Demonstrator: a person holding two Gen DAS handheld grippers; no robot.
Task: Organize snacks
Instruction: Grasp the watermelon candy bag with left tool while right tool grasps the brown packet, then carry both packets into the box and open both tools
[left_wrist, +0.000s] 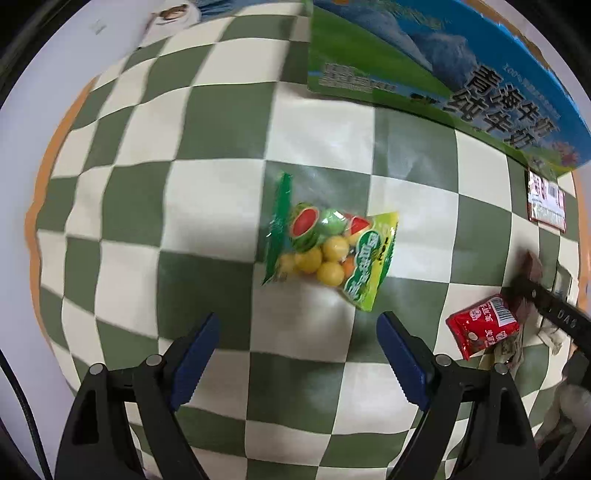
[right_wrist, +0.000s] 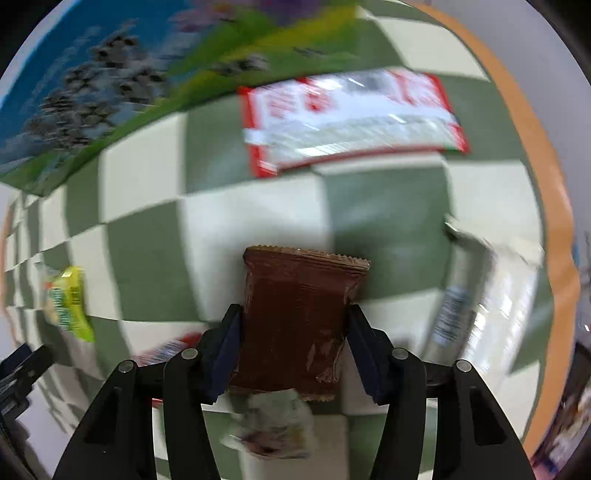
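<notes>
Your right gripper (right_wrist: 293, 332) grasps the brown snack packet (right_wrist: 295, 321) at lower centre by both edges, for lifting. Your left gripper (left_wrist: 297, 354) hangs released below the fruit candy bag (left_wrist: 328, 251), mid-frame on the table (left_wrist: 207, 122), lined up for pickup.

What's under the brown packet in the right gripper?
A crumpled pale wrapper pokes out beneath the brown packet, on the checkered cloth. Whatever lies further under the packet is covered.
</notes>
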